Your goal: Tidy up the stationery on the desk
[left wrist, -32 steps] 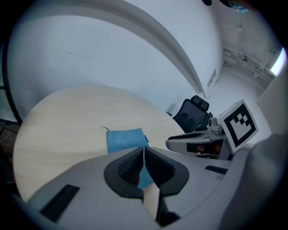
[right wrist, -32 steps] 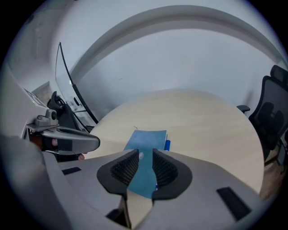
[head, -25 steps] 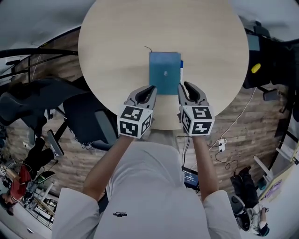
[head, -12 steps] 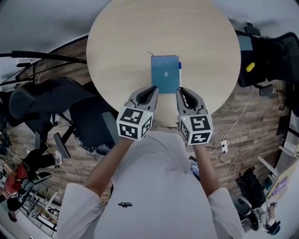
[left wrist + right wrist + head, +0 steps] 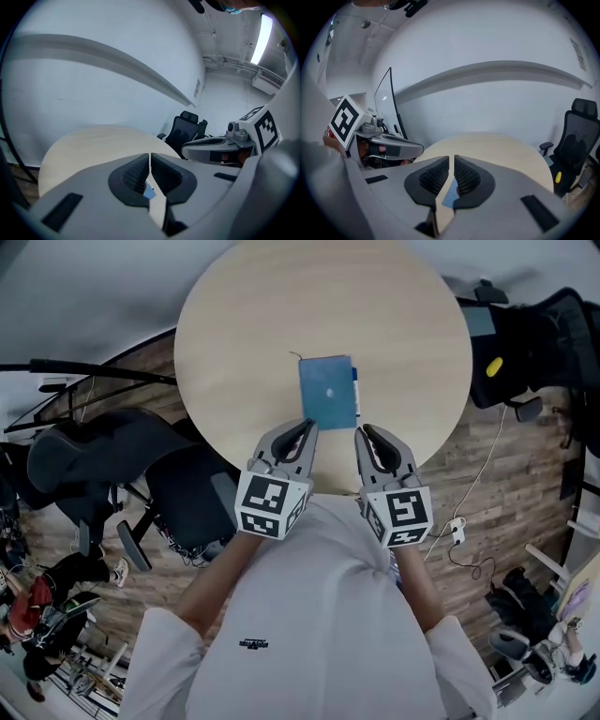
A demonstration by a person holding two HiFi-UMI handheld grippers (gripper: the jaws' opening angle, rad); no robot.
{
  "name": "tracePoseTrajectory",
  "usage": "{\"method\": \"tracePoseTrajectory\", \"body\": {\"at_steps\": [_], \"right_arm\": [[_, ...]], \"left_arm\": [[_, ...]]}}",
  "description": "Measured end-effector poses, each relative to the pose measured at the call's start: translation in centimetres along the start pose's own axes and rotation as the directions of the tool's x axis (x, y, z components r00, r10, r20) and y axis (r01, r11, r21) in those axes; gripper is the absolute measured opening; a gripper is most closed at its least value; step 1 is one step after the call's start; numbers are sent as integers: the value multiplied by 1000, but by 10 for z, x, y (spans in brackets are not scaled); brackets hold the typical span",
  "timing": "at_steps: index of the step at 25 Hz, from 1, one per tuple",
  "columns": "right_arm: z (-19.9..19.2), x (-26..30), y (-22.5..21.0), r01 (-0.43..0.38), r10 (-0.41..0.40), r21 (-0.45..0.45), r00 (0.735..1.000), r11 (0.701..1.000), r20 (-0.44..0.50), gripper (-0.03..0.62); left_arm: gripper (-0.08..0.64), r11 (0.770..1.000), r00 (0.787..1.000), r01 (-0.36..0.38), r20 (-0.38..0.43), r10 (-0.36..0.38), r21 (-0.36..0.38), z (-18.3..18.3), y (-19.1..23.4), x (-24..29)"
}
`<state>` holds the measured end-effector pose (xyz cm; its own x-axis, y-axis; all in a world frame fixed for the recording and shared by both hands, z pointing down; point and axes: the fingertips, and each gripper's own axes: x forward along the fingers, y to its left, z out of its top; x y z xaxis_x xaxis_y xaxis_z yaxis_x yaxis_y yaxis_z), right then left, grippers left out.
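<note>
A blue notebook (image 5: 327, 392) lies flat on the round pale-wood table (image 5: 234, 343), with a blue pen (image 5: 354, 388) tucked along its right edge. Both grippers hover side by side just short of the notebook's near end, above the table's near rim. My left gripper (image 5: 307, 428) is shut with nothing in it. My right gripper (image 5: 365, 433) has just been closing and now stands shut, also empty. In the left gripper view the pads (image 5: 140, 172) meet, with a sliver of notebook (image 5: 149, 191) showing below them. The right gripper view shows the same notebook (image 5: 448, 198) under its pads (image 5: 465, 176).
Black office chairs stand left of the table (image 5: 103, 460) and at the right (image 5: 534, 329). Cables and a plug (image 5: 457, 532) lie on the wood floor at the right. A white wall rises behind the table. People are at the lower left.
Both grippers have risen and drawn back from the notebook's near corners toward the person. The right jaws have closed. The notebook and pen have stayed in place.
</note>
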<state>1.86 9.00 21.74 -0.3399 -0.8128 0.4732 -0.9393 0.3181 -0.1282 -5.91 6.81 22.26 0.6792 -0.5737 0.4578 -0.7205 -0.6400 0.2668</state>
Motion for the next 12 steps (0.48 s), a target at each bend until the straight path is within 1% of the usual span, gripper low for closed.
{"method": "tracePoseTrajectory", "body": {"at_steps": [4, 12], "right_arm": [[5, -5, 4, 3, -3, -26, 1000, 1000, 14, 58], [14, -1, 6, 29, -30, 14, 998, 999, 46, 54]], "left_arm": [[28, 1000, 1000, 27, 16, -27, 9, 5, -7, -2], [28, 997, 997, 53, 56, -56, 52, 23, -12, -6]]}}
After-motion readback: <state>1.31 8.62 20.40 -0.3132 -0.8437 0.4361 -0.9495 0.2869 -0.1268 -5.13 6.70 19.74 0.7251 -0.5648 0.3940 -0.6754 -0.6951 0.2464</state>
